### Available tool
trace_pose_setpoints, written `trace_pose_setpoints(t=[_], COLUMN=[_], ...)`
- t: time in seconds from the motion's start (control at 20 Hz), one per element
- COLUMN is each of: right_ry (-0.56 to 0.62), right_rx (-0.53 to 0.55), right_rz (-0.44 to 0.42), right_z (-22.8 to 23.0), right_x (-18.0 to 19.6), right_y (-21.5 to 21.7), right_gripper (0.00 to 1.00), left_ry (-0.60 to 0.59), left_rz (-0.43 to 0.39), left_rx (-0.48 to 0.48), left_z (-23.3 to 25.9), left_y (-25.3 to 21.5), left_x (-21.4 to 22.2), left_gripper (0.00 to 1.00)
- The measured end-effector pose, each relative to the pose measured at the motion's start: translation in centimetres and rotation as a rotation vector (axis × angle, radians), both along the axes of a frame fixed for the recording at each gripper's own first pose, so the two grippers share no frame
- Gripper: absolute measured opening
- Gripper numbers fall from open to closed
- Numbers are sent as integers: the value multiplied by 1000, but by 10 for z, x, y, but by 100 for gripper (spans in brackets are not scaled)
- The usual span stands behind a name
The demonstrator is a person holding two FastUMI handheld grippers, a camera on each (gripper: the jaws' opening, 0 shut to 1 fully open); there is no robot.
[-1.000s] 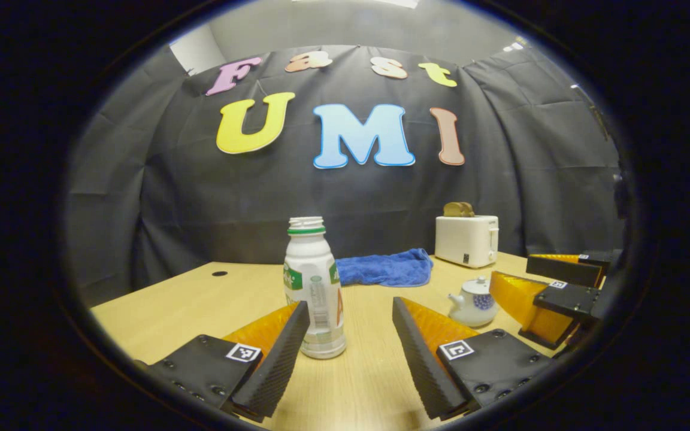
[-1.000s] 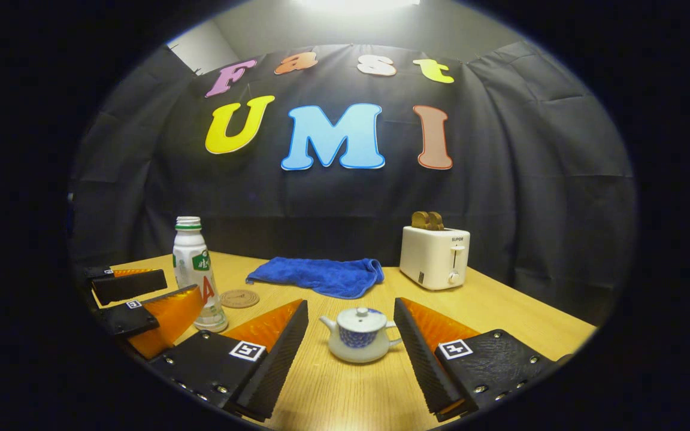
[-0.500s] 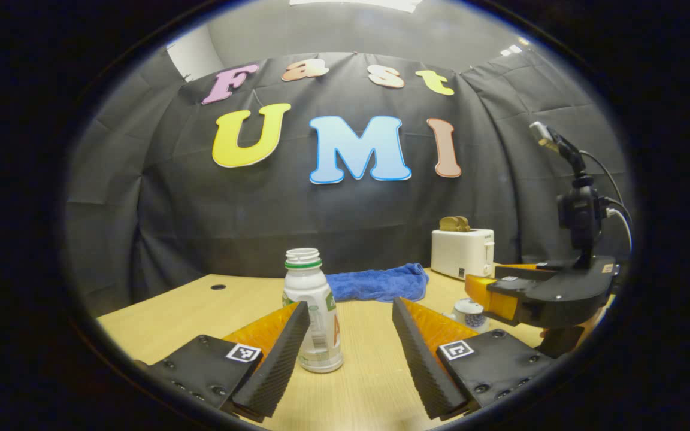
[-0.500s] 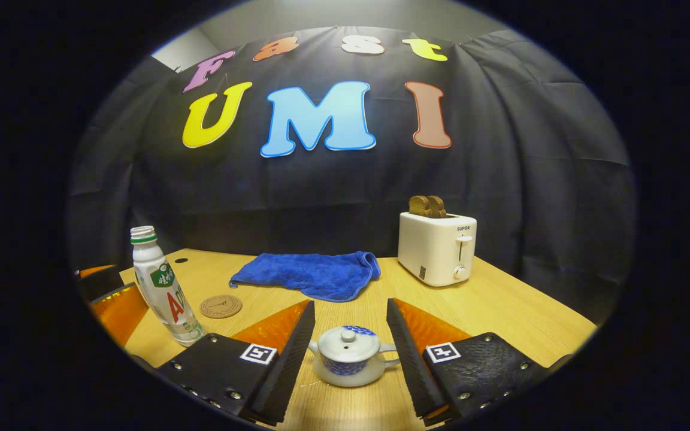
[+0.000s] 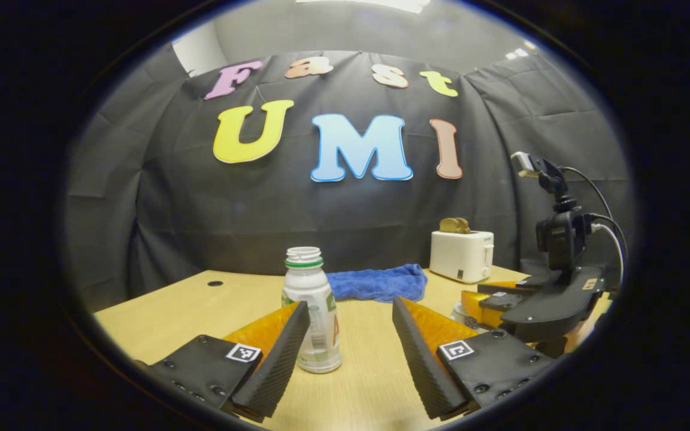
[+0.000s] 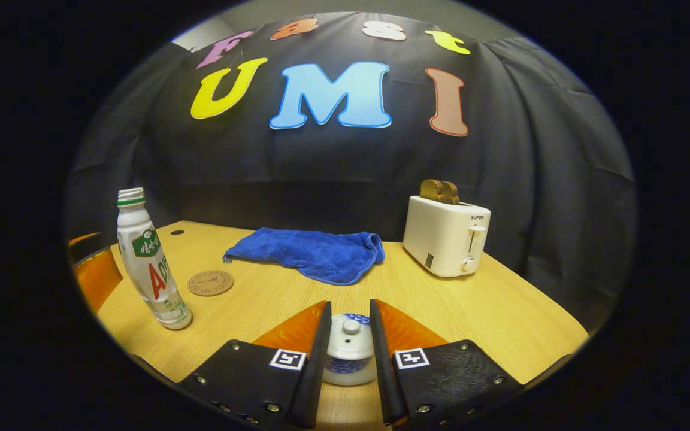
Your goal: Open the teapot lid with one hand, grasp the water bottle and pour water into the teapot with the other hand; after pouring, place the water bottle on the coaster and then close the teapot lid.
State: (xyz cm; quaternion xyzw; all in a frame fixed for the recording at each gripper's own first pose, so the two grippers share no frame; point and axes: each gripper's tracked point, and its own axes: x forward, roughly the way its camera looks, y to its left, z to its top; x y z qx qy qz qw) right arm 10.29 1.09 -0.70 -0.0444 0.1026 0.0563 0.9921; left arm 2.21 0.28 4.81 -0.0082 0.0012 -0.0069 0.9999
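Observation:
A white plastic water bottle (image 5: 312, 311) with a green neck ring and no cap stands on the table, just ahead of my left gripper (image 5: 350, 306). That gripper is open, and the bottle is beside its left finger, not between the two. In the right gripper view the same bottle (image 6: 147, 263) stands at the left, with a round cork coaster (image 6: 211, 282) to its right. The small white and blue teapot (image 6: 348, 365) sits on the table. My right gripper (image 6: 350, 308) has narrowed onto the teapot lid (image 6: 351, 336), both fingers against its sides. From the left gripper view the right gripper (image 5: 475, 297) hides most of the teapot.
A crumpled blue cloth (image 6: 309, 254) lies at the back of the wooden table (image 6: 501, 311). A white toaster (image 6: 447, 236) with toast in it stands at the back right. One of my left gripper's fingers (image 6: 98, 276) shows behind the bottle at the left edge.
My right gripper moved forward and down over the teapot and its fingers closed in from wide apart onto the lid. My left gripper stayed open near the bottle.

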Motion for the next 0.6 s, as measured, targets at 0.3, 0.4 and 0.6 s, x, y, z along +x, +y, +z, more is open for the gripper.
trace_pose_setpoints(t=[0.3,0.4,0.6], right_ry=[3,3,7], right_rx=[-19,3,-17], right_rz=[10,-18,-13], right_z=[0,1,1], right_x=[0,2,1], right_y=[3,-2,-1], right_gripper=[40,12,13], left_ry=[4,9,19], left_rz=[-3,-4,6], left_rx=[-10,-10,-7], left_z=[-3,-5,-9], left_y=[1,0,7], left_x=[3,3,5], left_gripper=[99,99,98])
